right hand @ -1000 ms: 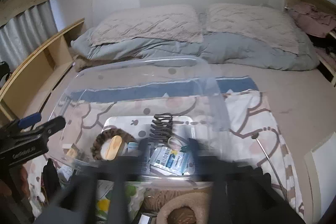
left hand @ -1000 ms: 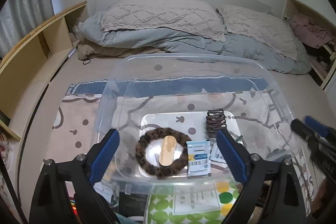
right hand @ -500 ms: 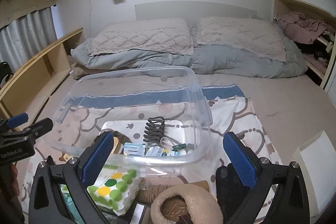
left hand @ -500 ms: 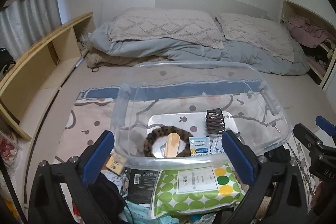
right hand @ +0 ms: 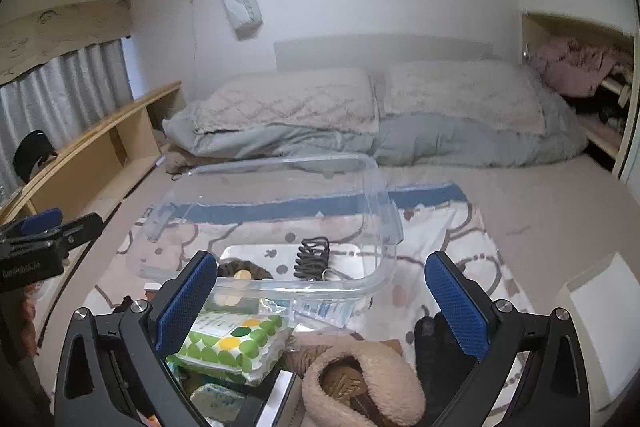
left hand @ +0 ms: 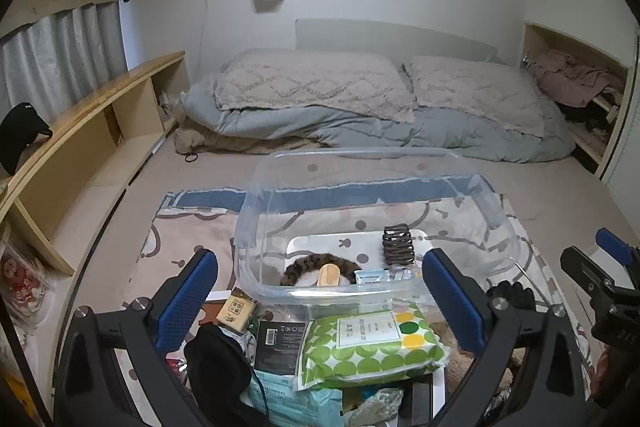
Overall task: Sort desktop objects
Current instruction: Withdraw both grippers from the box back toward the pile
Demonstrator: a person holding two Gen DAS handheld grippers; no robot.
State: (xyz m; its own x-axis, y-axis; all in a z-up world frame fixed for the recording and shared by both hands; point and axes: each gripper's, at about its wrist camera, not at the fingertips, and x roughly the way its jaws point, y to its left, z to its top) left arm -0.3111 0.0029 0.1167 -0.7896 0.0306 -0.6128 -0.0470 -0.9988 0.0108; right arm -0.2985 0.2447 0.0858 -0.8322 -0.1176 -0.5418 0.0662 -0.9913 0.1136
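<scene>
Bedroom, patterned blanket (left hand: 188,227) over the bed as work surface; your left gripper (left hand: 320,287) and right gripper (right hand: 320,287) both hang with fingers spread wide, holding nothing; nearest, between the left fingers, green-dotted tissue pack (left hand: 372,339) atop a loose pile, touching neither pad; just beyond, clear bin (left hand: 360,291) holding leopard scrunchie (left hand: 296,267) and black claw clip (left hand: 398,245); far off, pillows (left hand: 316,83). Risk, as a judgement: closing low could snag neighbouring clutter or nudge the light bin.
</scene>
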